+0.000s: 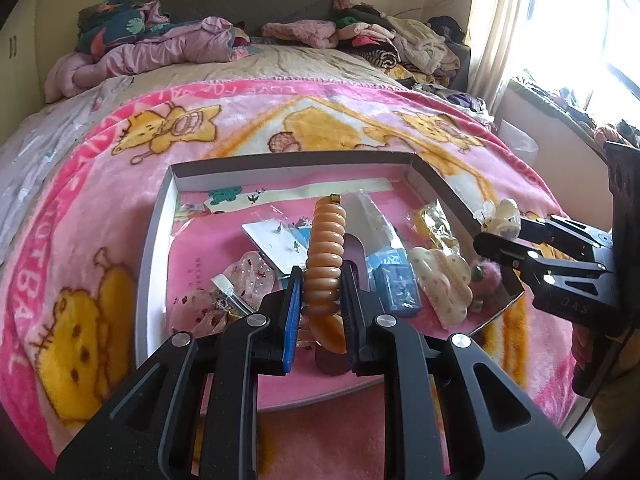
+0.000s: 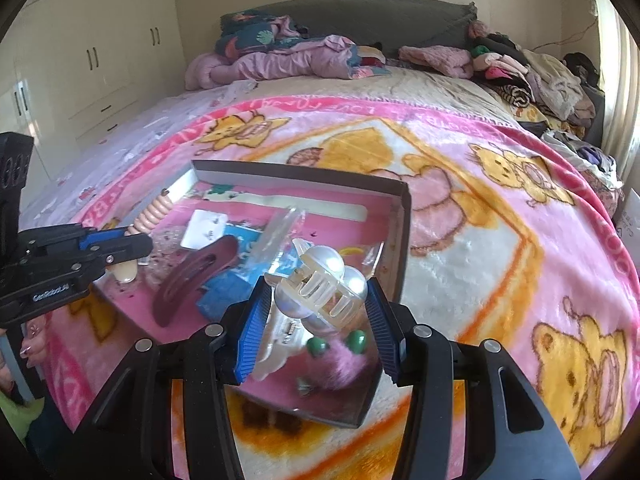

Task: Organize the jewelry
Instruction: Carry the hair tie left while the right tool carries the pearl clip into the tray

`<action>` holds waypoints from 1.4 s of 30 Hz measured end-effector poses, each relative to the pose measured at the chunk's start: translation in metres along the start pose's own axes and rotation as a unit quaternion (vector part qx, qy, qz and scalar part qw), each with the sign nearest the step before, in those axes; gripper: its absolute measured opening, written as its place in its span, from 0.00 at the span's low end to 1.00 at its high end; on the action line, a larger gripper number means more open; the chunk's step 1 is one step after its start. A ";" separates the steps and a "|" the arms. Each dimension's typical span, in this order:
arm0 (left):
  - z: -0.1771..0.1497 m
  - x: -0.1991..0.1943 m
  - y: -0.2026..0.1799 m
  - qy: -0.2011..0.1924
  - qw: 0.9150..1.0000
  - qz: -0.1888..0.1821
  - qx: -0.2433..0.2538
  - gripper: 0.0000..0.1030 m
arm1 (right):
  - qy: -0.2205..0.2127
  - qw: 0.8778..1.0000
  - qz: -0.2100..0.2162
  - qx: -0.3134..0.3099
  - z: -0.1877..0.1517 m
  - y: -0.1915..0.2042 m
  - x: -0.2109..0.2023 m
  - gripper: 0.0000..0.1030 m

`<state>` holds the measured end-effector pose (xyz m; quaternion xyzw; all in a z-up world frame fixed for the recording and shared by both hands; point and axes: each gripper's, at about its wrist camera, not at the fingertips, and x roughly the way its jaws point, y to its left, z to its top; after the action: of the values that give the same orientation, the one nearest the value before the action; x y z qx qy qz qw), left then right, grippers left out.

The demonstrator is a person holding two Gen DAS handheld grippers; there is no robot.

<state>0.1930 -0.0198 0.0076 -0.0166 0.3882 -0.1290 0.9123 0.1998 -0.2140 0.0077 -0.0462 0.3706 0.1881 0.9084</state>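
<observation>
A shallow grey box (image 1: pixel 160 216) lies on the pink blanket and holds mixed jewelry and hair things. My left gripper (image 1: pixel 322 280) is shut on an orange bead bracelet (image 1: pixel 326 240) and holds it upright above the box's near part; it also shows in the right wrist view (image 2: pixel 150 212). My right gripper (image 2: pixel 316 296) is shut on a cream hair claw with large pearls (image 2: pixel 320 284), above the box's right corner (image 2: pixel 402 216). In the left wrist view that claw (image 1: pixel 502 218) sits at the right edge of the box.
In the box lie a maroon hair clip (image 2: pixel 192 280), a blue packet (image 1: pixel 398 288), an earring card (image 1: pixel 276 244), a cream dotted claw (image 1: pixel 440 276), and a pink fluffy piece (image 2: pixel 344 364). Clothes are piled at the head of the bed (image 1: pixel 360 36). A wardrobe (image 2: pixel 92 56) stands left.
</observation>
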 end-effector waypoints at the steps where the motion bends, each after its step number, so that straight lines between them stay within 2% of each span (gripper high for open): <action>1: -0.001 0.002 0.000 0.001 1.000 0.002 0.001 0.12 | 0.001 1.000 -0.004 0.001 0.000 -0.001 0.002 0.45; 18: -0.005 0.024 0.010 0.013 1.000 0.012 -0.018 0.12 | 0.031 0.999 -0.025 -0.006 -0.008 0.002 0.024 0.45; 42: -0.007 0.033 0.017 0.025 0.999 0.014 -0.038 0.12 | 0.049 0.998 0.010 -0.029 -0.022 0.022 0.021 0.46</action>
<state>0.2138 -0.0106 -0.0227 -0.0424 0.4153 -0.1017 0.9030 0.1912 -0.1917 -0.0212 -0.0775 0.4097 0.2055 0.8854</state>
